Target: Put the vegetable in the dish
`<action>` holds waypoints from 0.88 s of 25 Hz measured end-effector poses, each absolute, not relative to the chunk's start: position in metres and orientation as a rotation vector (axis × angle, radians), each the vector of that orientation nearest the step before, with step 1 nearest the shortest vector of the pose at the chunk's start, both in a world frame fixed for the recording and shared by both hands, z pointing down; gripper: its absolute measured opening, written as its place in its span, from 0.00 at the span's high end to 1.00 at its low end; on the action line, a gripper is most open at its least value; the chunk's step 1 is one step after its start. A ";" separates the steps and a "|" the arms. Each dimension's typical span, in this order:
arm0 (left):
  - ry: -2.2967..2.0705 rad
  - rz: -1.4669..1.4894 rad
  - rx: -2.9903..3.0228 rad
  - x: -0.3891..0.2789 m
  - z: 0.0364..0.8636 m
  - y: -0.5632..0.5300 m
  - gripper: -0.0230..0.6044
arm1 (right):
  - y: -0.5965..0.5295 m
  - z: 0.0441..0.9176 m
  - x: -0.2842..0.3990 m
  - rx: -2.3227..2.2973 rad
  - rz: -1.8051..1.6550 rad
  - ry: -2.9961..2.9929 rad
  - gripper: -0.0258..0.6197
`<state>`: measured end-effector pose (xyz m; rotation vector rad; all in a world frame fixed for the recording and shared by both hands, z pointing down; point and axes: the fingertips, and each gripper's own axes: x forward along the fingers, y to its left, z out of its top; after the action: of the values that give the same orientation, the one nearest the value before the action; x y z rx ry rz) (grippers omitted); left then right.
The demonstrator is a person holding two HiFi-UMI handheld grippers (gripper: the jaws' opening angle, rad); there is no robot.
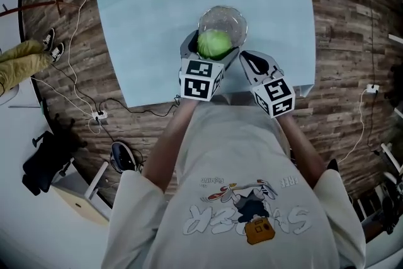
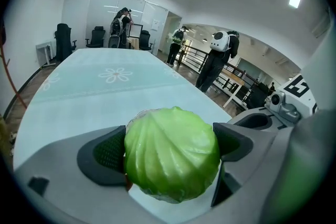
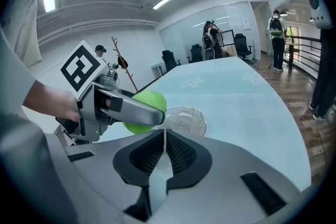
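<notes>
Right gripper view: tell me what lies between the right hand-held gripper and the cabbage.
One jaw of the left hand-held gripper, shut on the cabbage, crosses that stretch. The right gripper view shows it; the right hand-held gripper is shut, empty.

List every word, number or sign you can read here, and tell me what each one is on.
"SUCKER", probably: big upside-down print on the shirt; the middle letters are unsure.
"FREE", probably: small blurred print on the same shirt.
No words: black-and-white square markers on the left cube and the right cube.
Sheet on the far wall: too small to read.
</notes>
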<state>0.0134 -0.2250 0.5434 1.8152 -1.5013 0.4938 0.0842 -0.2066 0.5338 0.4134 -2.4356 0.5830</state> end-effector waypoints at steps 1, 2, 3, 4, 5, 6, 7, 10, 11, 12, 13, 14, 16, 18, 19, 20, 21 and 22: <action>-1.497 0.502 1.812 0.013 0.546 -0.227 0.13 | -0.208 0.535 0.084 0.409 0.586 -2.434 0.91; -1.493 0.508 1.808 0.014 0.549 -0.228 0.13 | -0.209 0.536 0.084 0.406 0.591 -2.433 0.91; -1.488 0.513 1.803 0.015 0.553 -0.230 0.13 | -0.210 0.538 0.085 0.405 0.596 -2.431 0.91; -1.484 0.515 1.799 0.016 0.556 -0.232 0.13 | -0.212 0.539 0.085 0.406 0.601 -2.428 0.91; -1.480 0.517 1.795 0.017 0.559 -0.234 0.13 | -0.213 0.540 0.086 0.407 0.605 -2.426 0.91; -1.476 0.521 1.791 0.017 0.562 -0.236 0.13 | -0.214 0.541 0.085 0.409 0.610 -2.425 0.91; -1.472 0.527 1.786 0.017 0.565 -0.237 0.13 | -0.215 0.542 0.085 0.411 0.616 -2.423 0.91; -1.455 0.550 1.768 0.019 0.578 -0.244 0.13 | -0.219 0.546 0.084 0.412 0.627 -2.420 0.91; -1.450 0.552 1.762 0.021 0.581 -0.246 0.13 | -0.220 0.547 0.084 0.410 0.628 -2.416 0.91; -1.445 0.551 1.757 0.022 0.585 -0.248 0.13 | -0.221 0.549 0.084 0.407 0.627 -2.412 0.91; -1.442 0.551 1.752 0.022 0.588 -0.250 0.13 | -0.223 0.551 0.083 0.404 0.626 -2.409 0.91; -1.441 0.552 1.748 0.021 0.591 -0.251 0.13 | -0.224 0.553 0.082 0.401 0.624 -2.407 0.91; -1.445 0.559 1.737 0.020 0.596 -0.255 0.13 | -0.228 0.556 0.080 0.391 0.605 -2.405 0.91; -1.450 0.582 1.718 0.019 0.600 -0.257 0.13 | -0.231 0.558 0.080 0.381 0.576 -2.404 0.91; -1.453 0.602 1.707 0.020 0.603 -0.256 0.13 | -0.232 0.559 0.080 0.378 0.574 -2.403 0.91; -1.457 0.629 1.697 0.021 0.607 -0.255 0.13 | -0.234 0.560 0.081 0.379 0.585 -2.401 0.91; -1.461 0.657 1.691 0.022 0.611 -0.255 0.13 | -0.235 0.561 0.082 0.383 0.603 -2.399 0.91; -1.463 0.684 1.689 0.022 0.614 -0.255 0.13 | -0.236 0.562 0.083 0.388 0.620 -2.396 0.91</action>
<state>0.0222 -0.2547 0.6140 1.6889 -1.4629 0.6840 0.0826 -0.2359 0.5619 0.3883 -2.3959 0.6204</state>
